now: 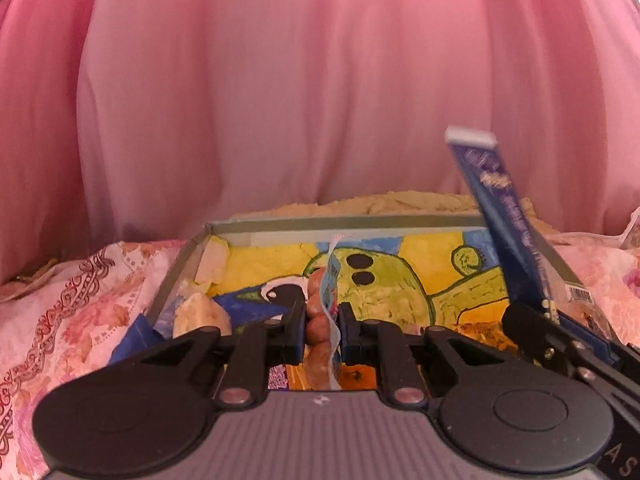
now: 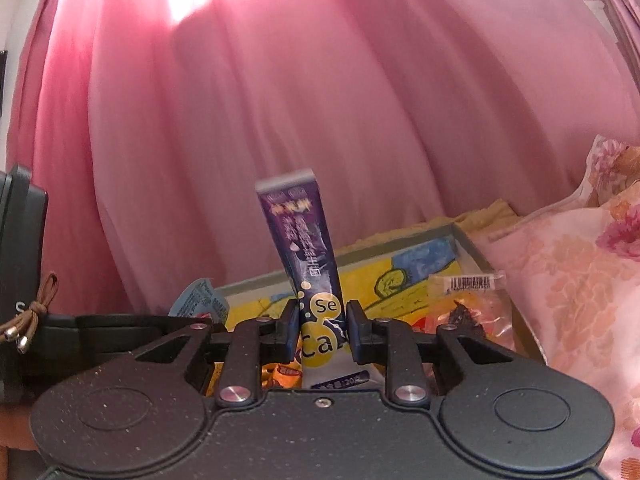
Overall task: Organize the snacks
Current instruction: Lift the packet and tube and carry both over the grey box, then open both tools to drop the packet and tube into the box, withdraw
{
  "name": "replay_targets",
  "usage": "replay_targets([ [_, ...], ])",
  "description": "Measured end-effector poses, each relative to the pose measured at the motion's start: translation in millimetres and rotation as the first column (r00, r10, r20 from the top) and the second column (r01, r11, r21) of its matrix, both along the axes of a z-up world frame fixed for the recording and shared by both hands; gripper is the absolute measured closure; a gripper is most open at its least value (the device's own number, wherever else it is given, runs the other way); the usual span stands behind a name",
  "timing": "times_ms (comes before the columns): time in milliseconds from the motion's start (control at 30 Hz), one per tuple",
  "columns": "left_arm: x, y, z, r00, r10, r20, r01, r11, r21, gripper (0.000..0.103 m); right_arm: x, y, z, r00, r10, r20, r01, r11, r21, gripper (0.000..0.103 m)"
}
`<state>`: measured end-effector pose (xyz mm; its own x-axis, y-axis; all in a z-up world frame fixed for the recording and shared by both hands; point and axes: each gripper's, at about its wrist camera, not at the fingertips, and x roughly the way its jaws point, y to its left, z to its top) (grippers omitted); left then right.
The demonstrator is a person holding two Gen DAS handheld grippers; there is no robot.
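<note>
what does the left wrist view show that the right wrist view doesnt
Only the left wrist view shows the left gripper shut on a light blue sausage packet, seen edge-on, and the green cartoon figure painted on the box floor.

Only the right wrist view shows the right gripper shut on the purple stick pack head-on, with "Se" and "Ca" printed on it, and a clear barcoded snack bag to its right.

Both show the stick pack, the painted box and the pink curtain.

Left tongs [image 1: 323, 326] clamped on packet, level; right tongs [image 2: 323, 330] clamped on pouch, level.
</note>
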<state>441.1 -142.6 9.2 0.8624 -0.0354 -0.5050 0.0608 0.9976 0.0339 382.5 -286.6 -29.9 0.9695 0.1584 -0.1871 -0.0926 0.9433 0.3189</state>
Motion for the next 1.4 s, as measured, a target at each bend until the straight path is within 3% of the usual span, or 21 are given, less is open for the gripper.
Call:
replay_targets([
  [433, -1, 14, -3, 0.999, 0.048, -0.019, -0.049, 0.997, -0.063, 0.083, 0, 1, 1, 1.000, -0.003, 0.013, 0.003, 1.000, 0.005, 0.072],
  [733, -20, 34, 12, 0.994, 0.109, 0.017, -0.105, 0.981, -0.162, 0.051, -26, -4, 24, 0.997, -0.036, 0.066, 0.038, 0.998, -0.041, 0.049],
  [900, -46, 47, 30, 0.988, 0.134, 0.071, -0.117, 0.973, -0.199, 0.019, -49, -9, 44, 0.994, -0.065, 0.087, 0.072, 0.995, -0.070, 0.035],
  [1000, -64, 53, 43, 0.983, 0.148, 0.108, -0.123, 0.970, -0.207, 0.007, -66, -13, 56, 0.993, -0.062, 0.101, 0.070, 0.995, -0.075, 0.022],
  [1067, -76, 56, 50, 0.979, 0.155, 0.129, -0.126, 0.969, -0.211, 0.001, -75, -13, 62, 0.992, -0.058, 0.109, 0.067, 0.994, -0.082, 0.019],
  [1200, -106, 64, 63, 0.975, 0.159, 0.157, -0.122, 0.968, -0.218, 0.001, -102, -12, 74, 0.990, -0.059, 0.128, 0.073, 0.992, -0.104, 0.007],
  [1400, -156, 76, 74, 0.970, 0.170, 0.174, -0.129, 0.966, -0.225, 0.000, -141, -8, 86, 0.987, -0.050, 0.152, 0.067, 0.991, -0.115, 0.001],
])
